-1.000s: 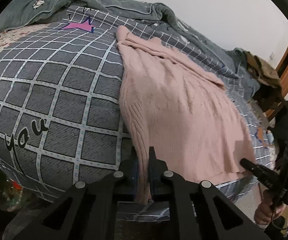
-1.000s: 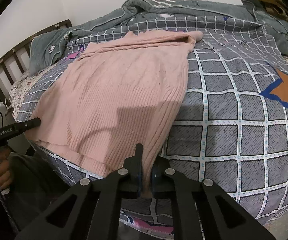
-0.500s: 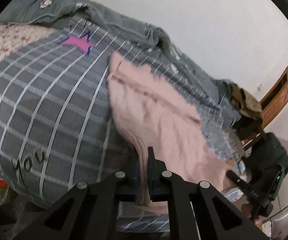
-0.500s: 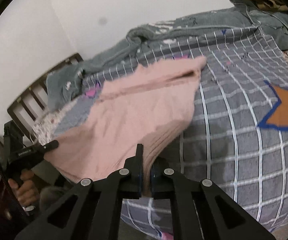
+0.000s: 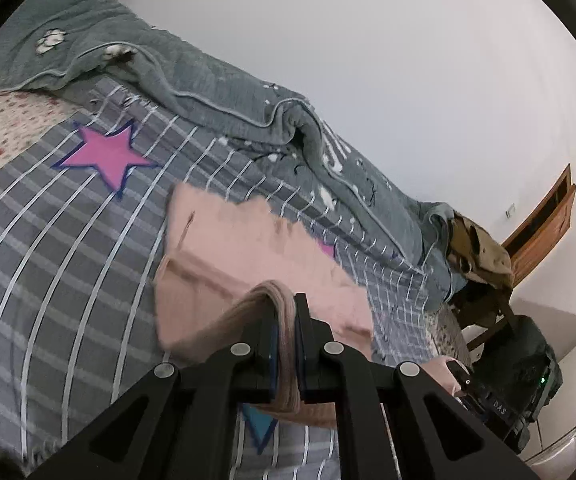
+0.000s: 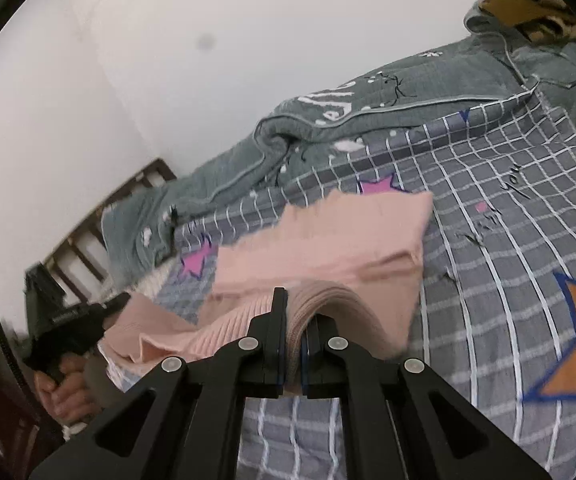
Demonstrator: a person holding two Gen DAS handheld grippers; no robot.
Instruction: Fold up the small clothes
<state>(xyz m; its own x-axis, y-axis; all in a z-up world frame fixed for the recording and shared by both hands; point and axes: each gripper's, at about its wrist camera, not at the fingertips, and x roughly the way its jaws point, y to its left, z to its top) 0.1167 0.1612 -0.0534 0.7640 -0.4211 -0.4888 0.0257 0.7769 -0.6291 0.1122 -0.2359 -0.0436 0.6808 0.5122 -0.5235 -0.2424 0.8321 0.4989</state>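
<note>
Sweater: pink knit sweater mid-bed on checked bedspread, near hem raised | left gripper clamped on hem | right gripper clamped on hem | far edge blurred, probably toward grey quilt

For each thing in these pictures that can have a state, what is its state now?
left gripper: shut on the pink sweater's ribbed hem.
right gripper: shut on the same hem.
pink sweater: hem lifted off the bed, far part lying flat.
grey-green quilt: bunched along the wall.
checked bedsheet: spread flat.
</note>
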